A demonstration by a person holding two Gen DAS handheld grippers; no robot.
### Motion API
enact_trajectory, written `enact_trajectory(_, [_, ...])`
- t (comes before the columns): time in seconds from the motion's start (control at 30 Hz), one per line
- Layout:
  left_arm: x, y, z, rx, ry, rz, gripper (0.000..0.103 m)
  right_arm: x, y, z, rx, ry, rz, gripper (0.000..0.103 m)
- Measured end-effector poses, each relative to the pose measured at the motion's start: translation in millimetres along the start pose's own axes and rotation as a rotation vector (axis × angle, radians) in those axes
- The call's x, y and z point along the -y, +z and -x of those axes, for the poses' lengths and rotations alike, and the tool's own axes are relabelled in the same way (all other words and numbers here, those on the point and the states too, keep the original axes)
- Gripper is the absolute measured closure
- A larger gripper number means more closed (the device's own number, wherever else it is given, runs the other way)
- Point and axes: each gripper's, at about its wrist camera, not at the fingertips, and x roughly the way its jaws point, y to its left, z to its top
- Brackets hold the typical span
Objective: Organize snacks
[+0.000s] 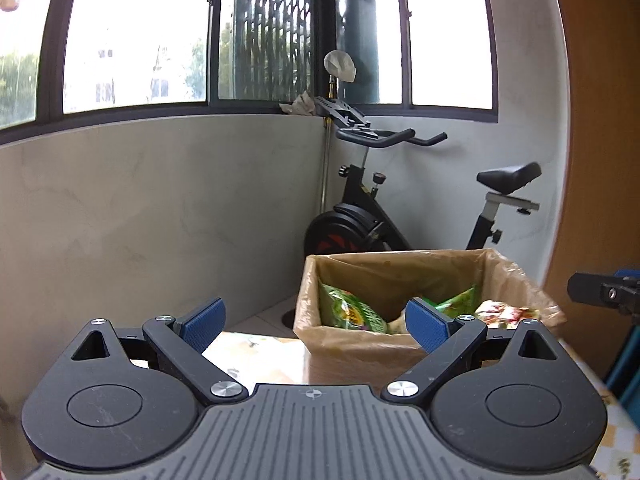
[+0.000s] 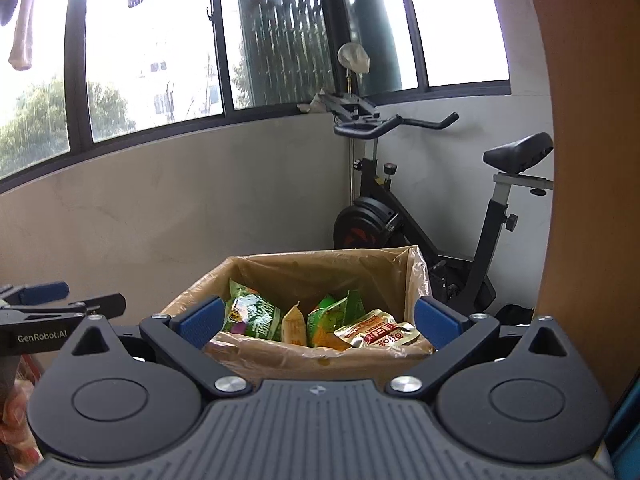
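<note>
At the bottom of the left wrist view, the left gripper (image 1: 316, 322) has its two blue pads spread wide with nothing between them. At the bottom of the right wrist view, the right gripper (image 2: 318, 320) is spread wide too, and it holds nothing. A bit of the left gripper also pokes in at the left edge of that view. Just past the fingers, in the lower middle of both views, stands the brown cardboard box lined with a thin tan plastic bag (image 2: 288, 356). It sits on a table with a pale patterned cloth (image 1: 256, 350). Inside the box lie the snacks: a big green crinkly bag (image 2: 254, 316), a small yellow pointed pack (image 2: 294, 326), a green and orange bag (image 2: 330, 320), and a shiny gold pouch with red letters (image 2: 376, 330). It looks like much of the job is done, since these snacks are already in the box. No loose snack can be seen clearly outside it, so it is hard to tell what is left. Farther back, in the right middle of both views, a black exercise bike (image 2: 432, 216) stands by a grey wall. Big windows with dark frames (image 1: 136, 40) fill the top.
</note>
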Motion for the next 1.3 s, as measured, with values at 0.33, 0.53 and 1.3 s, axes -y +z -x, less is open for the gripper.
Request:
enact_trajectory(0.33, [1,-4,7,-0.018,0.008,0.033,0.005,-1,-7,11,-0.029,0.005,-0.015,0.000])
enact_trajectory(0.53, [-1,-5,5,-0.034,-0.002,0.045,0.005,-1,-10,10,-0.032,-0.011,0.001,0.000])
enact_trajectory(1.3, [-2,-10,1,-0.065,-0.009,0.070,0.005,2,-14,5,-0.047,-0.033,0.018,0.000])
